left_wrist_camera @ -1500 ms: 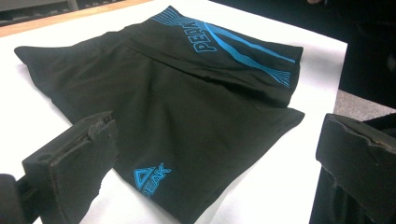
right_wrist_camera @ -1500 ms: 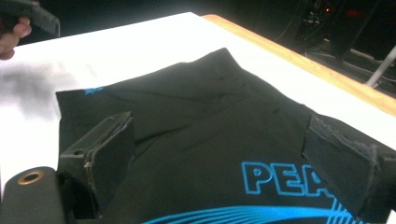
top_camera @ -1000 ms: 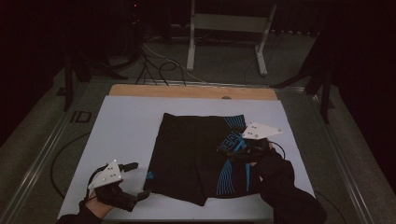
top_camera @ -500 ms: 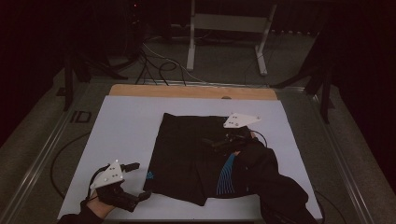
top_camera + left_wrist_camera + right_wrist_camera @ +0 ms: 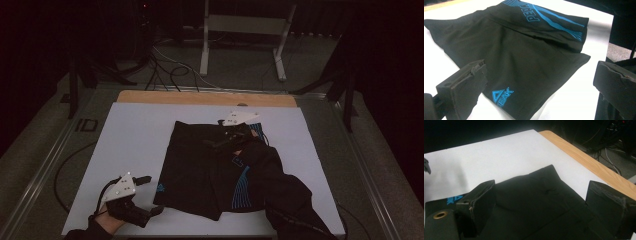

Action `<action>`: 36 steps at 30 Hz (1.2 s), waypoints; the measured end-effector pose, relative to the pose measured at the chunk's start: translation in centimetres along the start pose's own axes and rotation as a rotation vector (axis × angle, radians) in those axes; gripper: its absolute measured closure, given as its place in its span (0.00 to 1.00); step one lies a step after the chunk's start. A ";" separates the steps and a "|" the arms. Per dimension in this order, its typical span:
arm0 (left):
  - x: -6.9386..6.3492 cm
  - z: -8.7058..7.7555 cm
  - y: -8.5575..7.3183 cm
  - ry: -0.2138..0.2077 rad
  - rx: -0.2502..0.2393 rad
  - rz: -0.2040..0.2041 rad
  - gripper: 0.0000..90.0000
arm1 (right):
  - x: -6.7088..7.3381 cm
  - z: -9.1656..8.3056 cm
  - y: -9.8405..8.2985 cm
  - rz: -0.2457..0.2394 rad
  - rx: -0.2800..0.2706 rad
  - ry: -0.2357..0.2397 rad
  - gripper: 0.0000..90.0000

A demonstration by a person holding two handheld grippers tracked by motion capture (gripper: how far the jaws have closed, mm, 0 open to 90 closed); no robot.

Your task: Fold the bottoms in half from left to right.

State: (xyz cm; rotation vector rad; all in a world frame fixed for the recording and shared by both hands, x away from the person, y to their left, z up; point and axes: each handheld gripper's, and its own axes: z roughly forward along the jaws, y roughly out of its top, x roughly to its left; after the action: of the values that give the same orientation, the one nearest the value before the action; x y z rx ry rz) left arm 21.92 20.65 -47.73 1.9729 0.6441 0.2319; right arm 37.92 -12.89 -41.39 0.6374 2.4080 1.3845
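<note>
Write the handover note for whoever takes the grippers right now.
Left gripper: open, holding nothing, near the front left corner of the white table, just off the lower left corner of the shorts.
Right gripper: open, holding nothing, above the far part of the shorts.
Shorts: black with blue print, lying mostly flat in the middle of the table, right side folded over so the blue stripes face up.
Done: one fold on the right side, by the look of it.
Left: likely take the far edge with the right gripper and the near corner with the left, then finish folding.
</note>
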 end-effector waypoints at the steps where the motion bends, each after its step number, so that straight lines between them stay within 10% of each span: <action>1: 0.0 0.1 0.0 -0.003 0.009 -0.001 0.00 | 0.0 0.3 0.1 0.005 0.002 0.001 0.11; 13: 0.6 0.8 -0.8 0.015 0.056 -0.007 0.00 | -0.4 3.9 1.1 -0.002 0.041 0.040 0.11; 23: 1.7 1.5 -1.5 0.026 0.157 -0.095 0.00 | -0.2 6.7 1.3 -0.004 0.057 0.079 0.11; 36: 1.7 2.7 -1.7 0.035 0.284 -0.052 0.20 | -0.1 9.7 1.5 0.010 0.090 0.096 0.11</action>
State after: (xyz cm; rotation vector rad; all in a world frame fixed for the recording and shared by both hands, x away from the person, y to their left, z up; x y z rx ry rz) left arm 23.95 20.08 -50.65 2.2239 0.7851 0.1499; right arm 42.71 -5.14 -44.90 0.6187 2.5580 1.3468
